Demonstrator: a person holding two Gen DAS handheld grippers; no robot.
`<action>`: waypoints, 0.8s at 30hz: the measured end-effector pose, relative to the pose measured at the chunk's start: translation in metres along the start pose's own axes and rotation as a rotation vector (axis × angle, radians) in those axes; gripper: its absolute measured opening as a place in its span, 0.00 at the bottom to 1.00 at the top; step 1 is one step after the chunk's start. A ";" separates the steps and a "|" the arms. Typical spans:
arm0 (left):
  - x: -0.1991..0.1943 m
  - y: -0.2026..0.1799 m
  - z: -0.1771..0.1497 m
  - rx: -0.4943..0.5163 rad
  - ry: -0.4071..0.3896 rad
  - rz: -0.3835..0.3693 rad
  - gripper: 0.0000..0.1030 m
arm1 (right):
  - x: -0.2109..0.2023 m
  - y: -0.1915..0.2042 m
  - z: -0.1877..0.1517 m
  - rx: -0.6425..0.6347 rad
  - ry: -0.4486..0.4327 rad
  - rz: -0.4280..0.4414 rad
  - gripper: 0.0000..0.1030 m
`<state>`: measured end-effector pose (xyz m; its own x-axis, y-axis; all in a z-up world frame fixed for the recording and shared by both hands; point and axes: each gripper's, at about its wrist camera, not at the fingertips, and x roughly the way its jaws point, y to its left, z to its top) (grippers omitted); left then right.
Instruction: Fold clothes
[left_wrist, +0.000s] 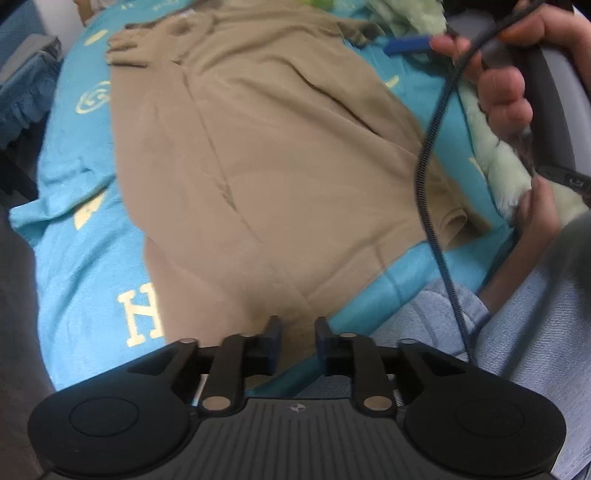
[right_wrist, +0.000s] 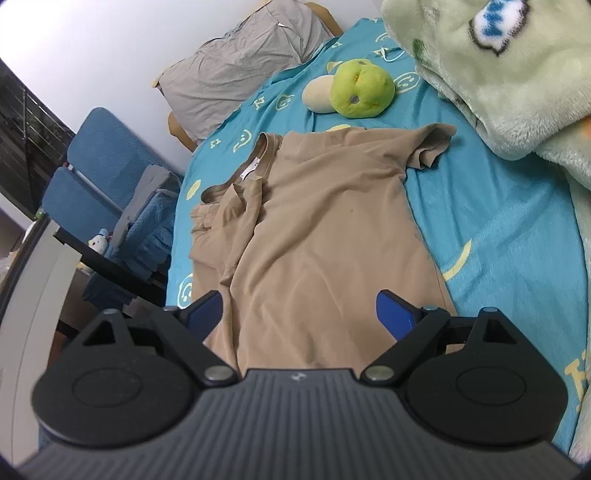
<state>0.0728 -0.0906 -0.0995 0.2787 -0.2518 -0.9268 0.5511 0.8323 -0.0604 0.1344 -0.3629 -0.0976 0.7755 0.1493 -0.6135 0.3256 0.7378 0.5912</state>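
The bed (right_wrist: 498, 236) has a blue sheet with yellow smiley faces, and the tan T-shirt (right_wrist: 317, 236) lies spread on it, front down or up I cannot tell. Its neck points to 12 o'clock in the right wrist view. The sleeve at 9 o'clock is flopped in over the body, the other sleeve (right_wrist: 430, 147) sticks out bunched toward 1 o'clock, and the hem is down at 6 o'clock by the tools.

This could be a fold partly made – one sleeve in – or just a shirt that landed messy. Either way, I think the next grab needs a firm pinch on an edge and a flat, smooth pull, because the cloth is thin and wrinkly.

The right tool (right_wrist: 299, 314) hangs over the hem, spread wide, holding nothing. The left tool (left_wrist: 297, 332) sits at the shirt's near edge, only a little open – tan cloth shows in the gap, not pinched.

A green plush toy (right_wrist: 360, 88) rests at 12 o'clock.
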 end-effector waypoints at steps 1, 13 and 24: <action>-0.005 0.005 0.001 -0.018 -0.029 0.007 0.38 | 0.000 0.000 0.000 0.002 0.002 0.006 0.89; -0.048 0.035 0.048 -0.151 -0.503 0.199 0.94 | -0.017 0.022 -0.001 -0.112 -0.086 0.126 0.89; 0.032 0.047 0.058 -0.160 -0.615 0.233 0.95 | 0.035 0.057 0.023 -0.227 -0.016 0.201 0.81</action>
<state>0.1530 -0.0885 -0.1109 0.7991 -0.2529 -0.5454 0.3122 0.9498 0.0171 0.1927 -0.3311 -0.0730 0.8214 0.2982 -0.4862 0.0367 0.8231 0.5667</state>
